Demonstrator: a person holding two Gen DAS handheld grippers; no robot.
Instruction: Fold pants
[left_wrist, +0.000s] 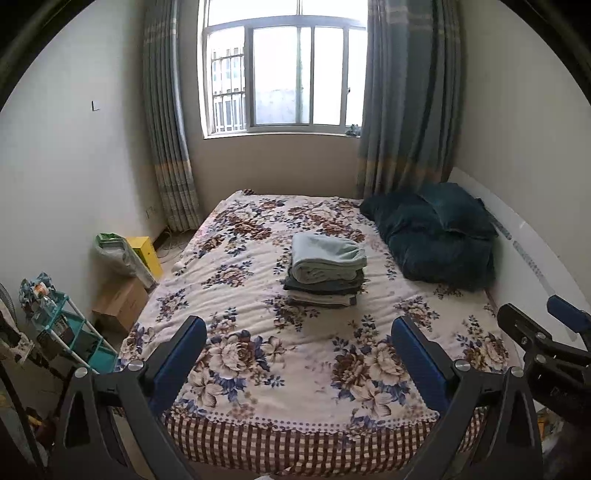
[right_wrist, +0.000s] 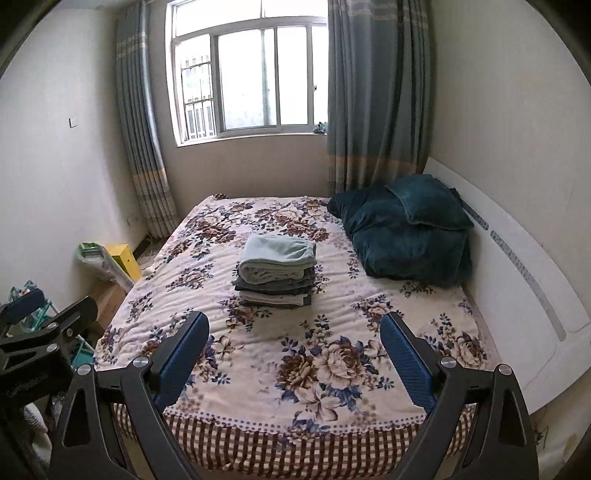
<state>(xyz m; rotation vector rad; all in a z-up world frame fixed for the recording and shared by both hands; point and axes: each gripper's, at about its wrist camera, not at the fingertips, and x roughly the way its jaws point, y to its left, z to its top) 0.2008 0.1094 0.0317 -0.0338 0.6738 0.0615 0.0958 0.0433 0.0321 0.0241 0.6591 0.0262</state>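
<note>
Your folded pants (left_wrist: 327, 271) sit stacked on the bed (left_wrist: 258, 362). Your left gripper (left_wrist: 299, 354) and right gripper (right_wrist: 295, 350) are spread wide, holding nothing. Folding looks done.

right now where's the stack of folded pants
In both wrist views the stack of folded pants sits mid-bed on the floral blanket, left of the dark teal pillows.

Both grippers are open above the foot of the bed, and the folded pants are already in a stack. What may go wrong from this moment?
1. The stack of folded pants is tall, and the light green pair on top bulges; a nudge may topple it.
2. The left gripper and the right gripper are close side by side and may collide.
3. The floral blanket looks loose; dragging it may shift the stack.
</note>
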